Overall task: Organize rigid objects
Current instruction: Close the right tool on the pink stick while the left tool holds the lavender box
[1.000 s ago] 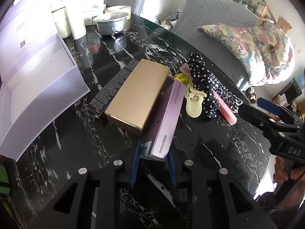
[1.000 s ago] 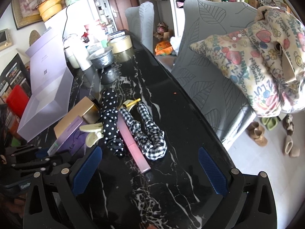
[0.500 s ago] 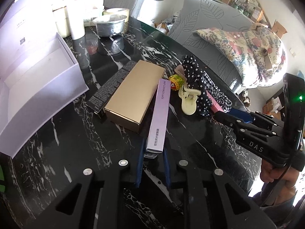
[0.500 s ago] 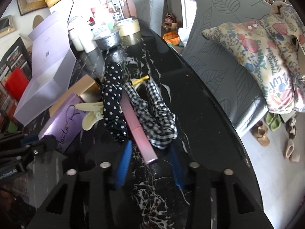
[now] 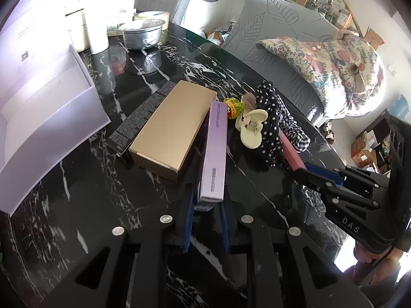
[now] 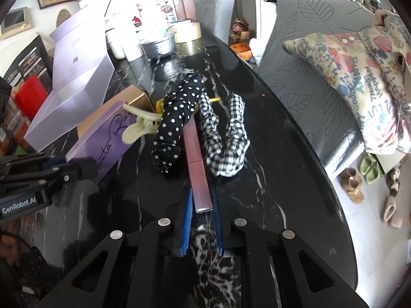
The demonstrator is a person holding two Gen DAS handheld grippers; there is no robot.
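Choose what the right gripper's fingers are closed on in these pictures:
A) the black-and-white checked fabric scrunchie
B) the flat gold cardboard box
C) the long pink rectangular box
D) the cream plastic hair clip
C: in the right wrist view the near end of the long pink rectangular box sits clamped between the blue pads of the right gripper.

Glossy black marble-look table (image 5: 77, 184), matt gold cardboard box (image 5: 172, 128), dull metal bowl (image 5: 142, 34), polka-dot cloth scrunchie (image 6: 177, 118)

Clip (image 5: 250, 128) between carton (image 5: 172, 131) and scrunchies (image 5: 272, 125)
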